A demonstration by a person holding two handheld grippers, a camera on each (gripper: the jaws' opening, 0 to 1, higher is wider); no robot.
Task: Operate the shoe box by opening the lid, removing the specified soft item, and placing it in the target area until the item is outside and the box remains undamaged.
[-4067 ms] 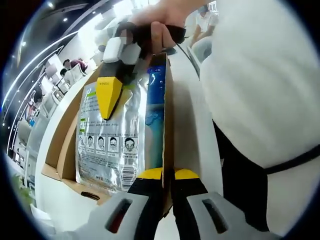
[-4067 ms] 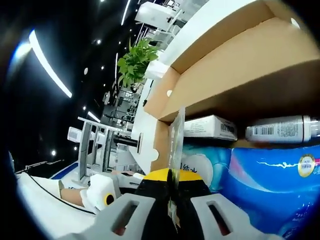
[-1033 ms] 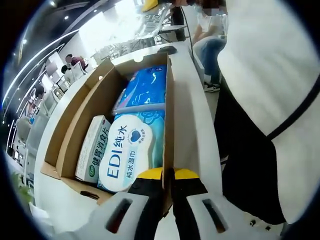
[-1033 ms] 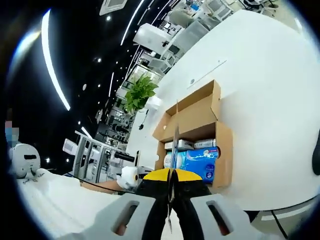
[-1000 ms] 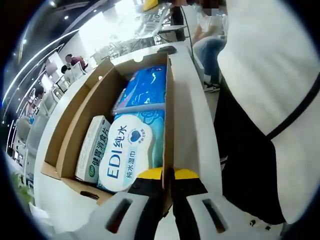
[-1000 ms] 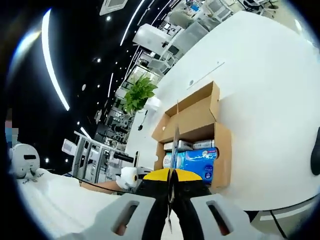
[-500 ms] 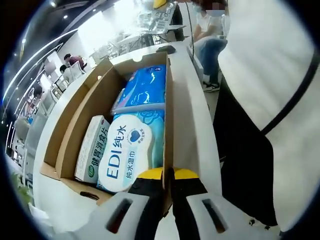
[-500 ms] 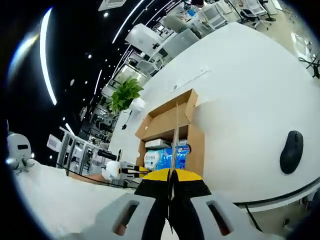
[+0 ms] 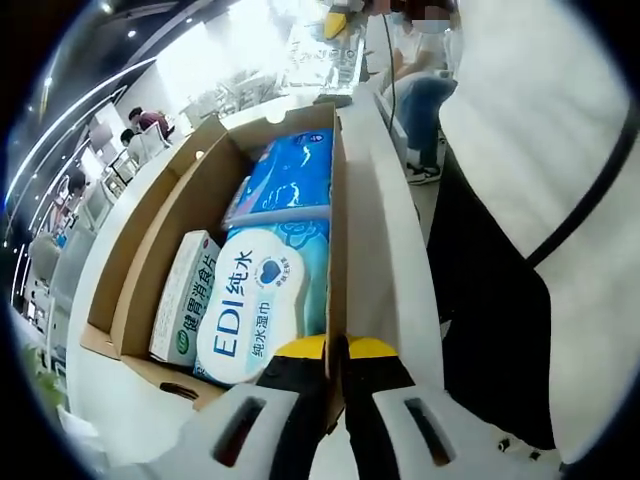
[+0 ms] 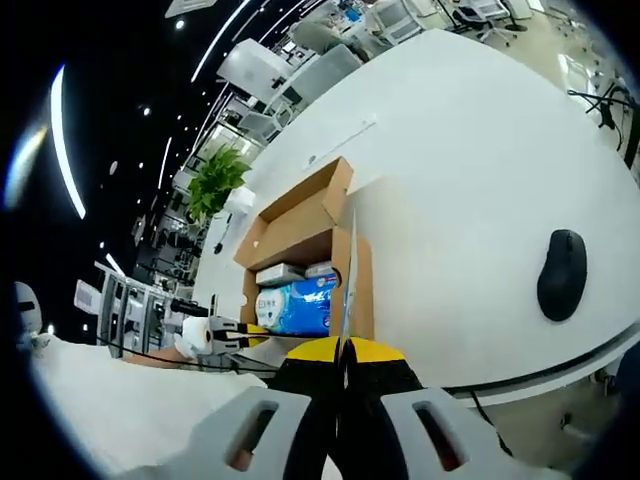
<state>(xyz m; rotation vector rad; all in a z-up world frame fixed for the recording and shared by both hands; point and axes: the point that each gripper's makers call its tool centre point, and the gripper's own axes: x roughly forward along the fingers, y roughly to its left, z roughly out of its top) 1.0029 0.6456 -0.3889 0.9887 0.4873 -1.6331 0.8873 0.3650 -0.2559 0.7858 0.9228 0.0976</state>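
An open cardboard box sits on a white table and holds a white-and-blue wet-wipes pack, a blue pack and a green-and-white carton. My left gripper is shut on the box's right wall. At the top of that view my right gripper holds a silver pouch high above the far end. In the right gripper view my right gripper is shut on the pouch, seen edge-on. Below lie the box and the left gripper.
A black mouse lies on the white table, right of the box. A potted plant stands beyond the box's far side. The person's white top and dark trousers stand close along the table edge.
My right gripper has risen higher and drawn back from the box with the pouch, so the box looks smaller. The left gripper keeps its hold on the wall.
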